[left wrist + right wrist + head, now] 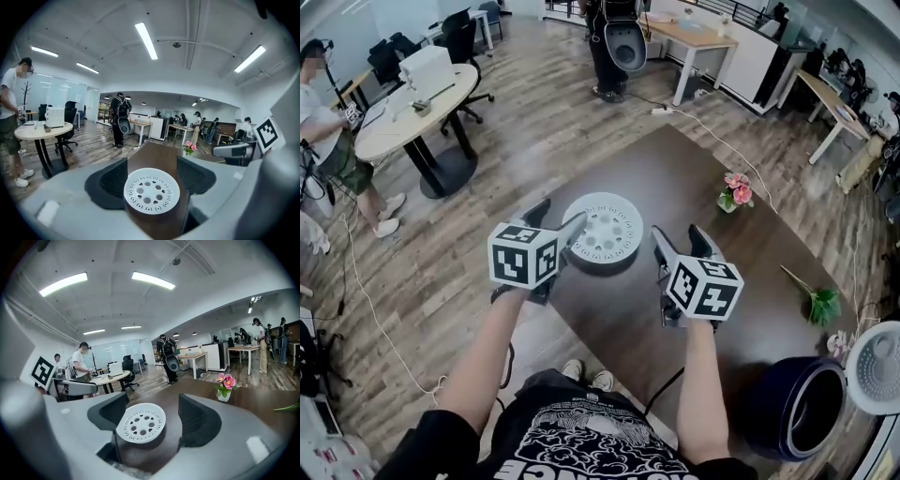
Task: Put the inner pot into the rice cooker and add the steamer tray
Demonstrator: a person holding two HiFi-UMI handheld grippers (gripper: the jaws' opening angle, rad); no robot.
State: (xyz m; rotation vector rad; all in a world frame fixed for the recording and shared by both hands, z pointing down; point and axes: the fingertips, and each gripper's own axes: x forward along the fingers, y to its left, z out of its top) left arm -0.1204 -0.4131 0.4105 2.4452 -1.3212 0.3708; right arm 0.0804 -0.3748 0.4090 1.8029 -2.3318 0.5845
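A white perforated steamer tray [602, 232] lies flat on the dark brown table [675, 178], close to its near-left edge. My left gripper [555, 220] hovers just left of the tray, jaws open, one fingertip close to the rim. My right gripper [680, 246] is to the tray's right, also open and empty. In the left gripper view the tray [151, 191] shows ahead between the open jaws of that gripper [152, 180], untouched. In the right gripper view the tray [140, 423] sits ahead and left of the gripper [152, 416]. The dark blue rice cooker [797, 403] stands open at the lower right, its white lid [877, 366] raised.
A small pot of pink flowers [734, 192] stands at the table's far side and a green sprig [820, 305] lies to the right. Off the table are a round white table [412, 103], office chairs, a person [328, 141] at the left and another person [614, 42] standing far back.
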